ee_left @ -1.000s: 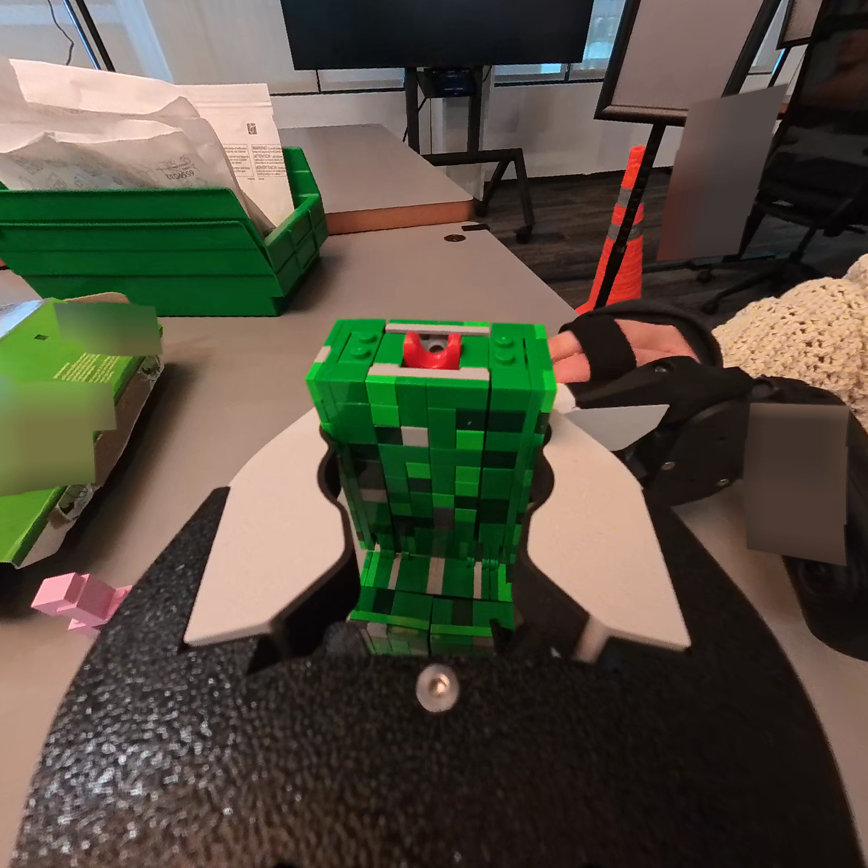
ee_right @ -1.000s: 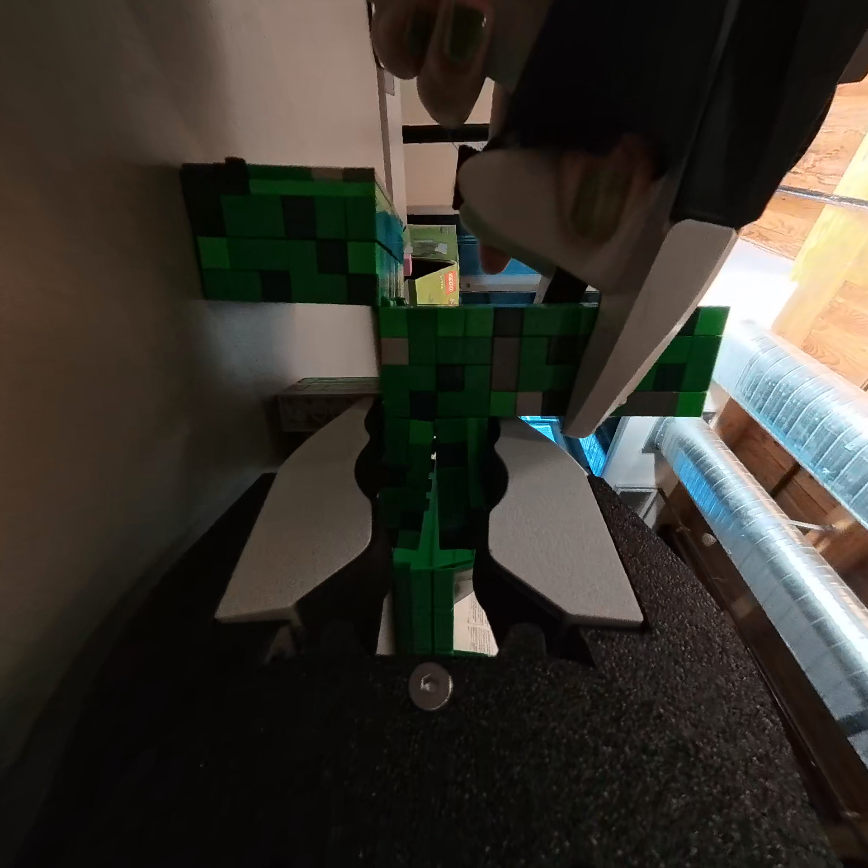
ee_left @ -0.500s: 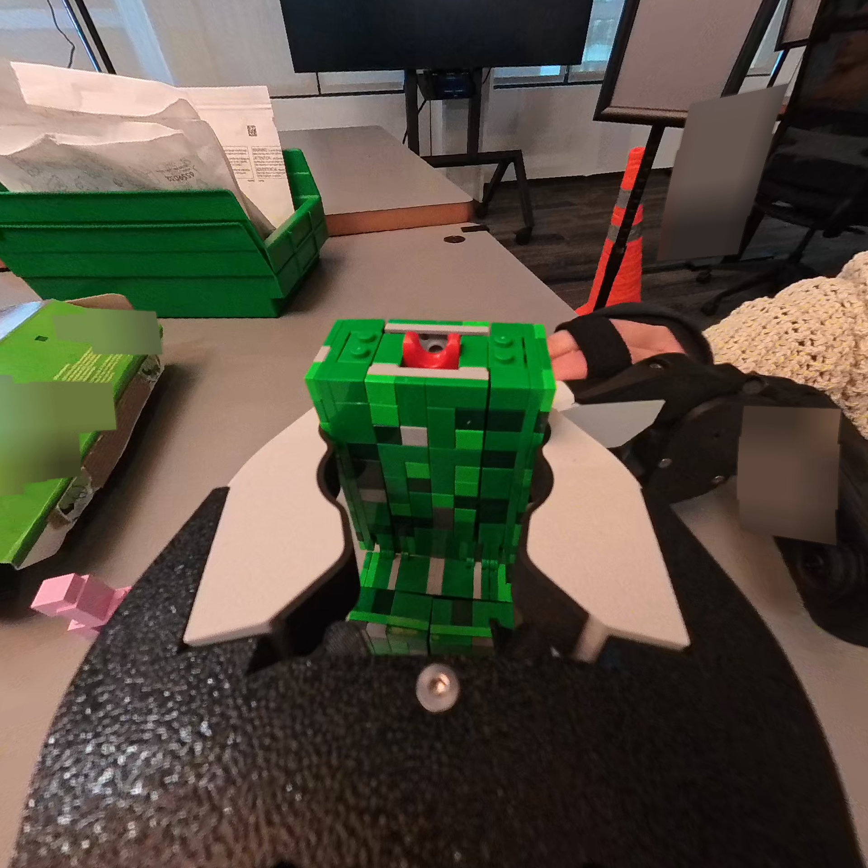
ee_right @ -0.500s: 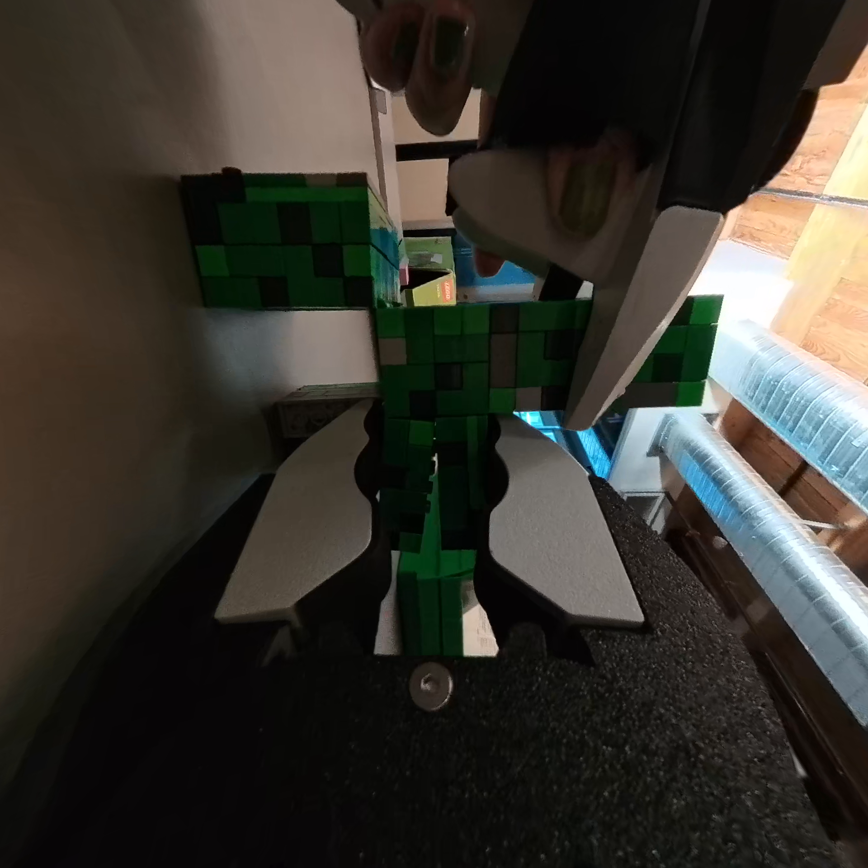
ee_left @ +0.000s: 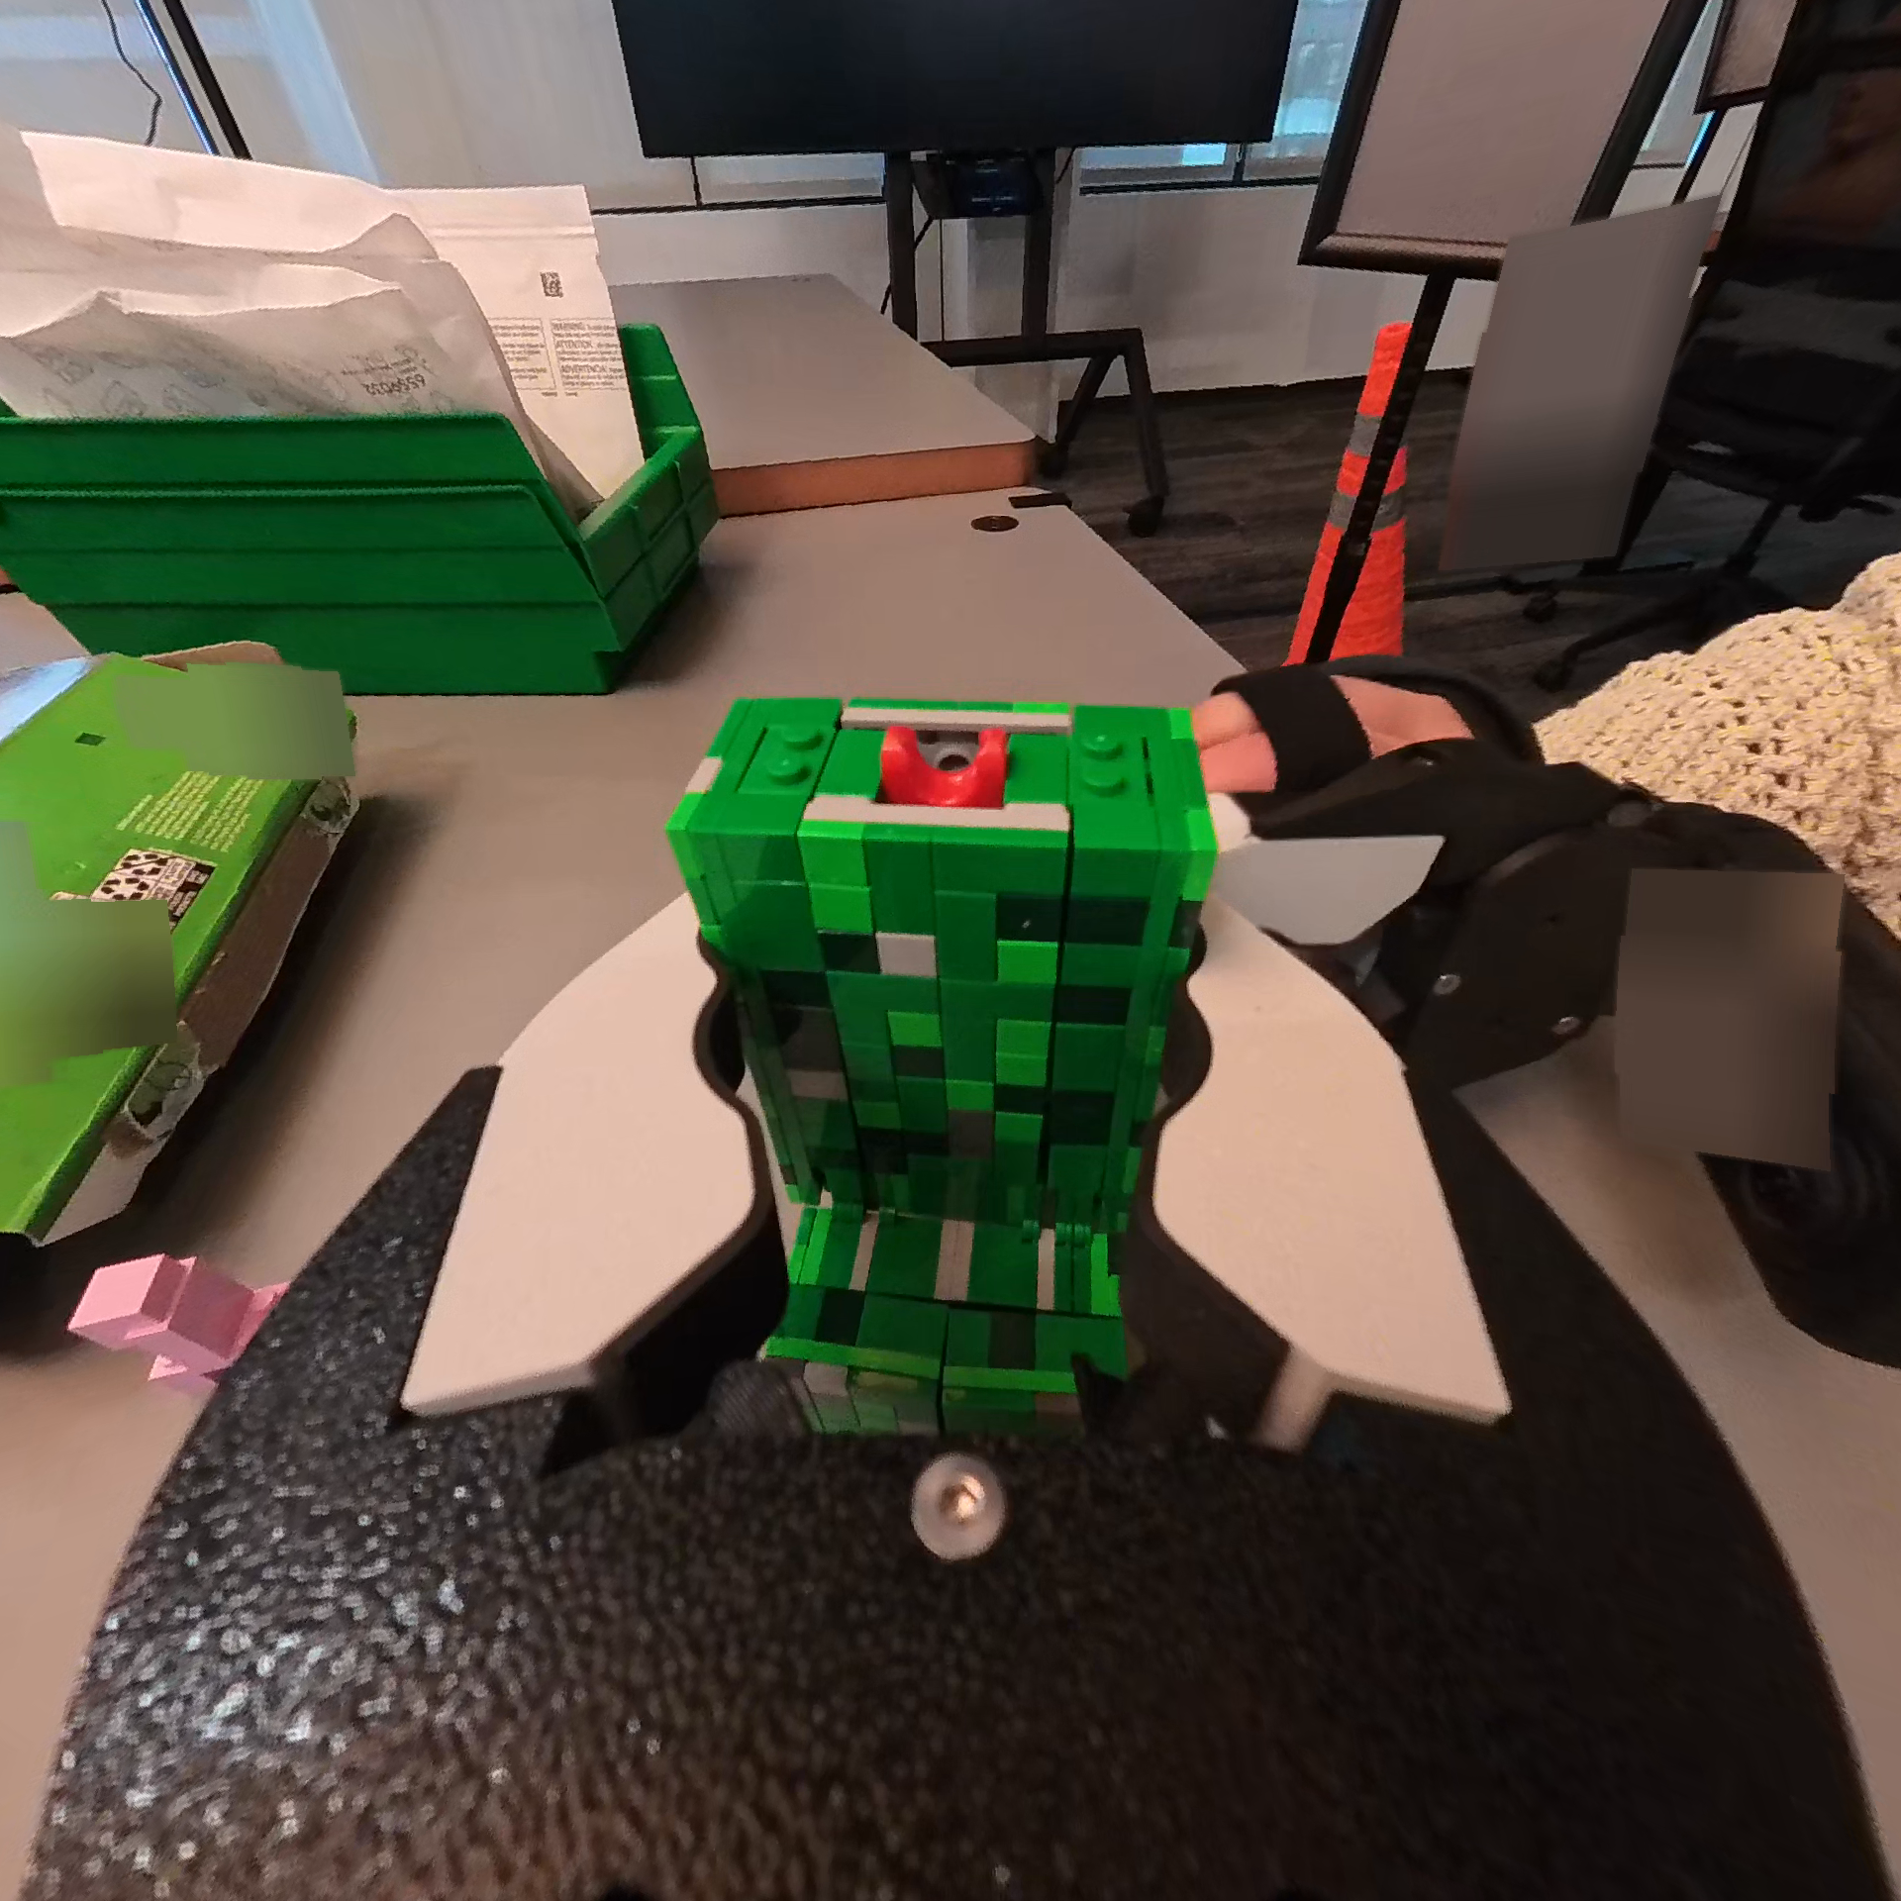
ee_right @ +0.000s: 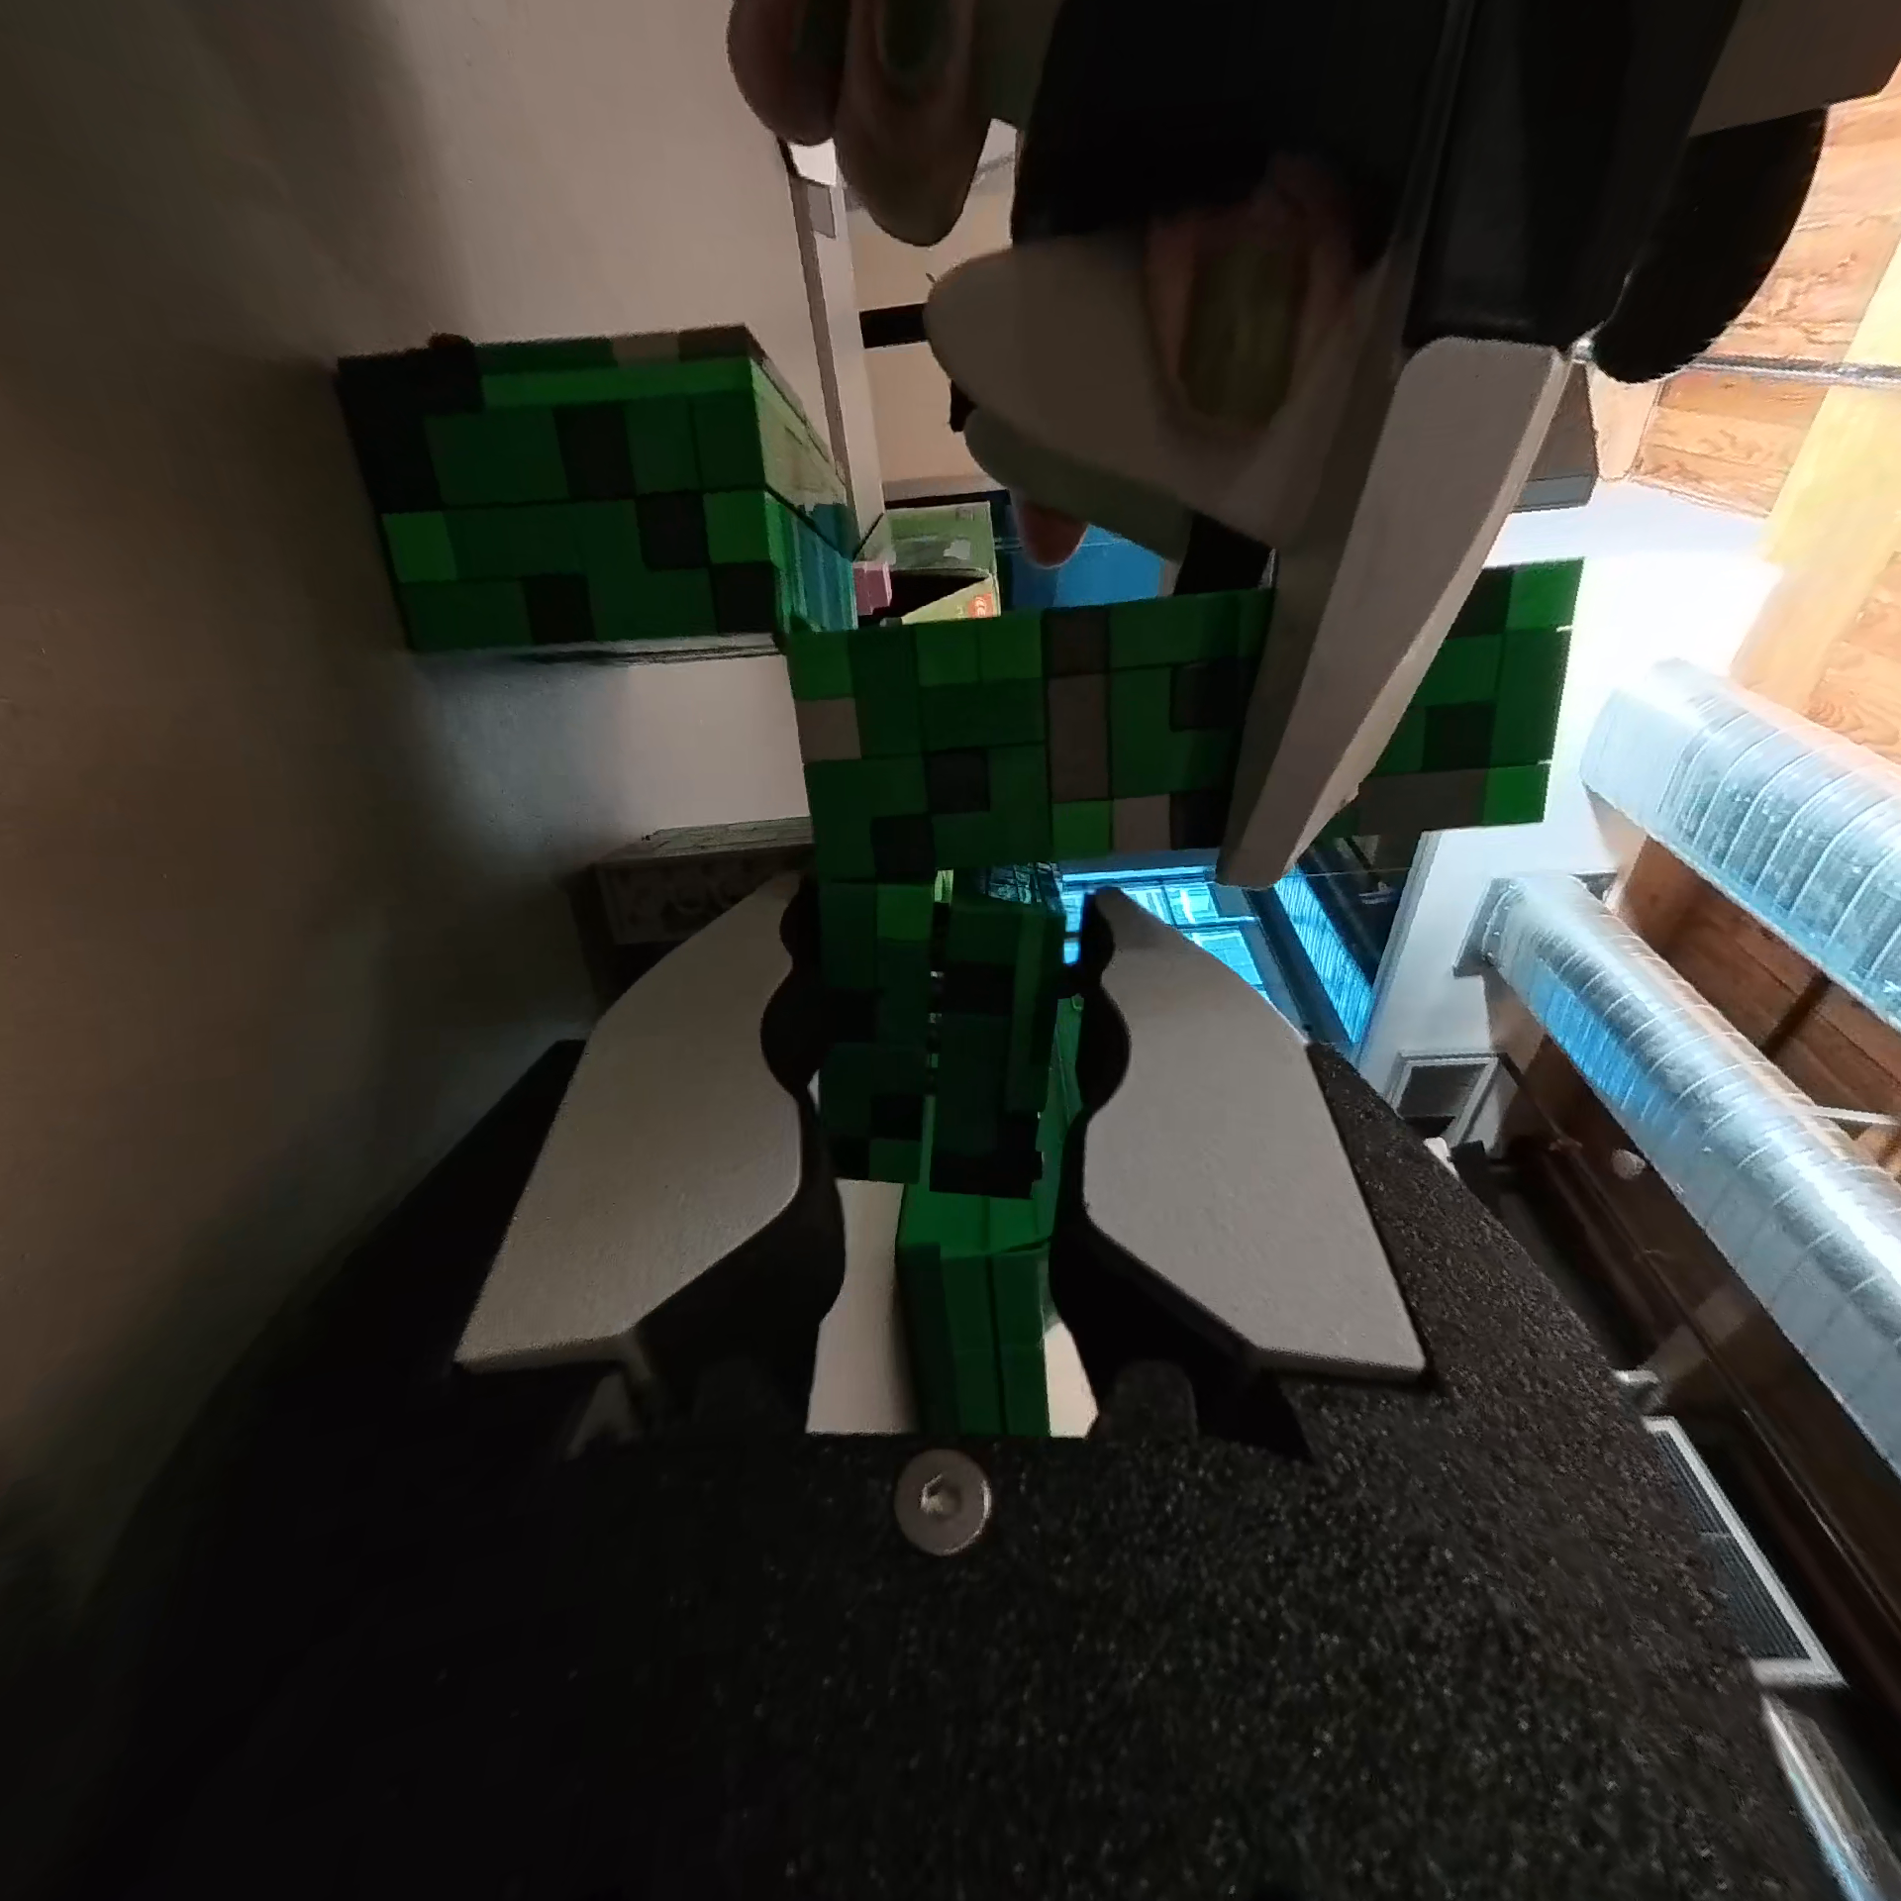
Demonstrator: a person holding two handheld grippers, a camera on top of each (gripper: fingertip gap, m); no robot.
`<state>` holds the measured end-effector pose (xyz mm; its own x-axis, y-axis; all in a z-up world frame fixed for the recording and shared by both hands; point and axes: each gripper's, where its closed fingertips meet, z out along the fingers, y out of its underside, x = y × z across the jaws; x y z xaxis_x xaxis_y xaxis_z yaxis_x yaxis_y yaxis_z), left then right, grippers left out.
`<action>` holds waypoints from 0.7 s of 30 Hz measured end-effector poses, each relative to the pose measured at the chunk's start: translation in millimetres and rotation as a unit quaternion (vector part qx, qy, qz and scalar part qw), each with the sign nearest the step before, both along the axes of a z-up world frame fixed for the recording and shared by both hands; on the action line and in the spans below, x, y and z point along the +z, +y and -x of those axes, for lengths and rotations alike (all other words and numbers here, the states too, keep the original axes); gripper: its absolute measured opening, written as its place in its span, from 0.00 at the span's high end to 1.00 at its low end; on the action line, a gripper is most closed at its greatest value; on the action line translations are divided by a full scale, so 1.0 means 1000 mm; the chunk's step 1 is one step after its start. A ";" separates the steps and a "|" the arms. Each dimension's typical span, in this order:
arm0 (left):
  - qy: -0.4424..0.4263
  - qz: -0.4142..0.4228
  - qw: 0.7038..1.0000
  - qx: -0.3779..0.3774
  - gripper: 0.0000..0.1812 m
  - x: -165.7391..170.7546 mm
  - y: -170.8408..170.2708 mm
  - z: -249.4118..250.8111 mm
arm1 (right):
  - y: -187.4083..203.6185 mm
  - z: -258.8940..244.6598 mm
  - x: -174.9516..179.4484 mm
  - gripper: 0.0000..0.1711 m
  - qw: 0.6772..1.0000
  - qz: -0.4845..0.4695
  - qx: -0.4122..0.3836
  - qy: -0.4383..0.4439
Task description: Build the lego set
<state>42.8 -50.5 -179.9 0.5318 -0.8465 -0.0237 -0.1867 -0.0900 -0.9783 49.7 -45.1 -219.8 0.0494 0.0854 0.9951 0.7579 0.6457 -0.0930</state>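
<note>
A green pixel-patterned lego body point(ee_left: 957, 1029) is held in the air between both grippers. Its far end has a recess with a red piece point(ee_left: 941, 777). My left gripper point(ee_left: 952, 926) is shut on the body's two sides, with the feet end nearest the camera. My right gripper point(ee_right: 946, 905) is shut on the body's far end point(ee_right: 926, 1029); one of its fingers point(ee_left: 1327, 885) touches the body's right side. The left gripper's finger point(ee_right: 1337, 669) crosses the body point(ee_right: 1029, 741) in the right wrist view. A separate green lego block point(ee_right: 576, 504) rests on the table.
On the grey table point(ee_left: 494, 874) are a green bin point(ee_left: 339, 545) with white paper bags point(ee_left: 257, 298), a green box point(ee_left: 134, 895) at the left, and a small pink lego piece point(ee_left: 170, 1317). A gloved hand point(ee_left: 1327, 720) holds the right gripper. An orange cone point(ee_left: 1358, 514) stands on the floor beyond. My right fingertips sit around 4 cm from my left ones. The separate green lego block point(ee_right: 576, 504) lies around 7 cm away from my right fingertips.
In the right wrist view the body has drifted up and tilted a little. The left wrist view is almost unchanged; both grippers keep their hold.
</note>
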 end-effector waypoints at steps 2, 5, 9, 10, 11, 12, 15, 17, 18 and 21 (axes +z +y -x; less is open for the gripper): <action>0.000 0.000 1.000 0.000 0.56 0.000 0.000 0.000 | 0.002 -0.005 0.000 0.69 1.000 0.003 -0.008 0.002; -0.001 0.000 1.000 -0.001 0.56 0.000 0.000 0.000 | 0.007 -0.017 -0.002 0.65 0.999 0.026 -0.018 0.011; -0.002 0.001 1.000 -0.002 0.56 0.000 0.000 0.000 | 0.016 -0.025 -0.009 0.63 0.999 0.033 -0.025 -0.002; -0.001 0.001 1.000 -0.002 0.56 0.000 0.000 0.000 | 0.018 -0.025 -0.010 0.63 0.999 0.032 -0.026 -0.004; -0.001 0.001 1.000 -0.002 0.56 0.000 -0.001 0.000 | 0.019 -0.025 -0.009 0.63 0.999 0.032 -0.025 -0.003; -0.001 0.001 1.000 -0.003 0.56 0.000 -0.001 0.000 | 0.019 -0.024 -0.008 0.64 0.999 0.032 -0.024 0.000; -0.003 0.001 1.000 -0.003 0.56 0.001 -0.001 0.000 | 0.020 -0.023 -0.006 0.67 0.999 0.033 -0.025 0.003; -0.004 0.001 1.000 -0.004 0.56 0.001 -0.001 0.000 | 0.019 -0.022 -0.006 0.71 0.999 0.027 -0.033 -0.006; -0.004 0.001 1.000 -0.004 0.56 0.001 -0.001 0.000 | 0.019 -0.022 -0.006 0.71 0.999 0.024 -0.038 -0.011; -0.004 0.000 1.000 -0.003 0.56 0.001 -0.001 0.000 | 0.018 -0.021 -0.007 0.73 0.998 0.013 -0.051 -0.020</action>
